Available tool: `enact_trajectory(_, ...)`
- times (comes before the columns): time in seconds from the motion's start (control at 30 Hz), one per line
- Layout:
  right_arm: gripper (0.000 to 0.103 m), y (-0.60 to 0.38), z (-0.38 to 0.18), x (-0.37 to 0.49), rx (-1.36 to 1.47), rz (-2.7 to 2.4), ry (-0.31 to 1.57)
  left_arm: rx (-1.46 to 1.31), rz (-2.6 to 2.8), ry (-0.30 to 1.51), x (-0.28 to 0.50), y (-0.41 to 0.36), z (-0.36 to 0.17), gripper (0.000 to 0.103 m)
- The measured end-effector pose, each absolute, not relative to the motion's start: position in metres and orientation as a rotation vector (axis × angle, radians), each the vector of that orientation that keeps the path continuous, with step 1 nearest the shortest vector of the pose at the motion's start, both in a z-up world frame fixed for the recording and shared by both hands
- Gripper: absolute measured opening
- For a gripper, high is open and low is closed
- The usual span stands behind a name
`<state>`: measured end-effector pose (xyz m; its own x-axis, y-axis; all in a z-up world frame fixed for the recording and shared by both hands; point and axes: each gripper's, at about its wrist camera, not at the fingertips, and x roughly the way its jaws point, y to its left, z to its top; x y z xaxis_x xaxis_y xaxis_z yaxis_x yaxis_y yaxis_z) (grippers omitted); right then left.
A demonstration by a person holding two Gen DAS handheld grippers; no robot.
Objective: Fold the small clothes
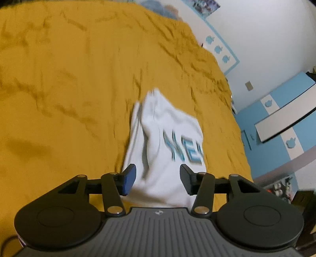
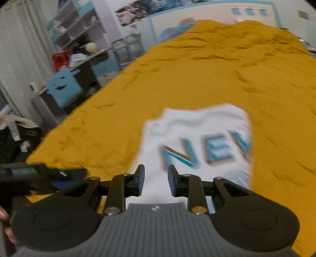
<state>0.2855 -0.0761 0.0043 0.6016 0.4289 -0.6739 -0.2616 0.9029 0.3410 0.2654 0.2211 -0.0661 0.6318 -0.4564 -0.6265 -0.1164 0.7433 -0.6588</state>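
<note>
The white T-shirt [image 1: 167, 142] with blue lettering lies partly folded on the mustard bedspread [image 1: 69, 79], near the bed's near edge. The left tool [image 1: 158, 179] stands spread above the garment's lower part, its pads clear of the cloth. The right tool [image 2: 156, 182] stands slightly spread over the same garment, pinching nothing.

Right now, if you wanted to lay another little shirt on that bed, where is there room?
The yellow bedspread lies bare left of the white shirt, and beyond it toward the headboard wall. A narrower strip runs right of the shirt to the bed's edge. Off the bed, the shelves and desk look cluttered.
</note>
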Motion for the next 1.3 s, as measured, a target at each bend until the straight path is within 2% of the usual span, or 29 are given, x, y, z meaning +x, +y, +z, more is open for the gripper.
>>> enact_trajectory(0.2, 0.028, -0.120, -0.033, 0.241, 0.154, 0.279, 0.882, -0.827, -0.199, 0.988, 0.278, 0.204, -0.111, 0.059)
enact_trajectory(0.3, 0.037, -0.125, -0.048, 0.224, 0.092, 0.260, 0.888, -0.859, -0.175, 0.969, 0.289, 0.203, -0.122, 0.059)
enact_trajectory(0.33, 0.038, -0.126, -0.052, 0.219, 0.068, 0.260, 0.891, -0.871, -0.171, 0.963, 0.291, 0.204, -0.124, 0.053)
enact_trajectory(0.37, 0.038, -0.125, -0.055, 0.218, 0.049, 0.257, 0.894, -0.875, -0.167, 0.954, 0.295, 0.204, -0.125, 0.042)
enact_trajectory(0.4, 0.038, -0.127, -0.060, 0.216, 0.030, 0.250, 0.899, -0.869, -0.169, 0.945, 0.298, 0.203, -0.125, 0.037)
enact_trajectory(0.47, 0.037, -0.129, -0.066, 0.217, 0.024, 0.242, 0.900, -0.839, -0.164, 0.937, 0.301, 0.201, -0.125, 0.020)
enact_trajectory(0.53, 0.037, -0.129, -0.070, 0.222, 0.031, 0.231, 0.902, -0.813, -0.173, 0.917, 0.301, 0.197, -0.118, 0.016)
enact_trajectory(0.7, 0.034, -0.125, -0.080, 0.236, 0.035, 0.221, 0.909, -0.749, -0.214, 0.816, 0.292, 0.189, -0.082, 0.014)
enact_trajectory(0.87, 0.012, -0.129, -0.087, 0.249, 0.114, 0.193, 0.899, -0.708, -0.178, 0.822, 0.292, 0.188, -0.080, 0.012)
enact_trajectory(0.9, 0.003, -0.132, -0.085, 0.250, 0.128, 0.182, 0.897, -0.708, -0.170, 0.836, 0.291, 0.190, -0.083, 0.012)
enact_trajectory(0.93, 0.001, -0.134, -0.084, 0.250, 0.118, 0.170, 0.899, -0.711, -0.163, 0.848, 0.291, 0.191, -0.087, 0.012)
enact_trajectory(1.3, 0.000, -0.127, -0.096, 0.244, 0.039, 0.207, 0.941, -0.519, -0.061, 0.963, 0.285, 0.175, -0.136, 0.013)
